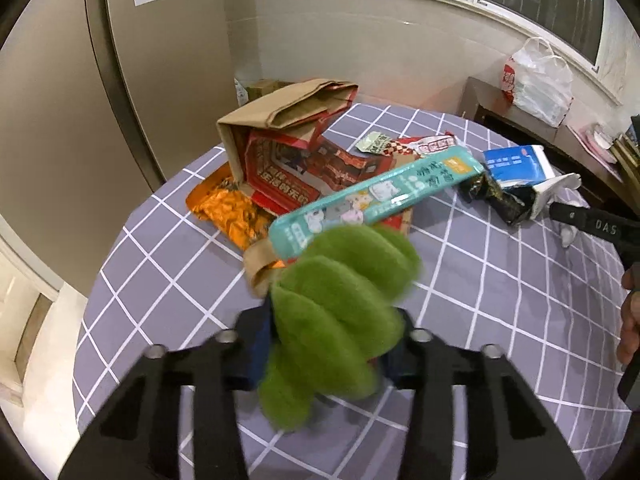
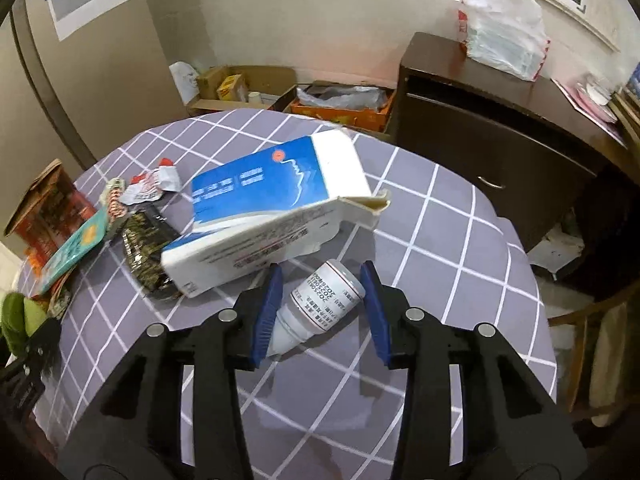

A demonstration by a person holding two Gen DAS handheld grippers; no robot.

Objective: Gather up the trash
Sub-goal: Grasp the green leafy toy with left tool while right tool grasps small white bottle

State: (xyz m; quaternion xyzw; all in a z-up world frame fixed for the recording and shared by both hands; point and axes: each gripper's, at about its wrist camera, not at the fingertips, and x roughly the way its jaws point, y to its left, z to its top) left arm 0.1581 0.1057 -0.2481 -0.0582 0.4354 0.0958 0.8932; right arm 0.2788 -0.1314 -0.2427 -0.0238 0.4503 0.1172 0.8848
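Clamped in the left gripper (image 1: 332,320), a green plush (image 1: 340,312), bulging up and over the jaws so that the blue pads barely show at either side. Held above the bench (image 1: 480,280), with its purple cloth of white squares.

Just past the plush, a teal pack (image 1: 380,192), long and flat, propped aslant across the pile. Under it, a brown paper bag (image 1: 280,120) on its side, mouth toward the camera, red print inside. Beside the bag's left edge, partly beneath it, a crumpled orange wrapper (image 1: 224,208).

Closed in the right gripper (image 2: 320,276), a small white bottle (image 2: 320,304), lying on the cloth with its flat base away from the camera; left pad against its shoulder, right pad against the rim of its base. Just beyond the bottle, a blue and white carton (image 2: 260,192), on its side with one end torn open. Against the carton's left, a black wrapper (image 2: 144,248); further back, a crumpled red and white wrapper (image 2: 152,184).

Off the bench to the right, a dark cabinet (image 2: 500,128) with a white plastic bag (image 2: 504,32) on top.
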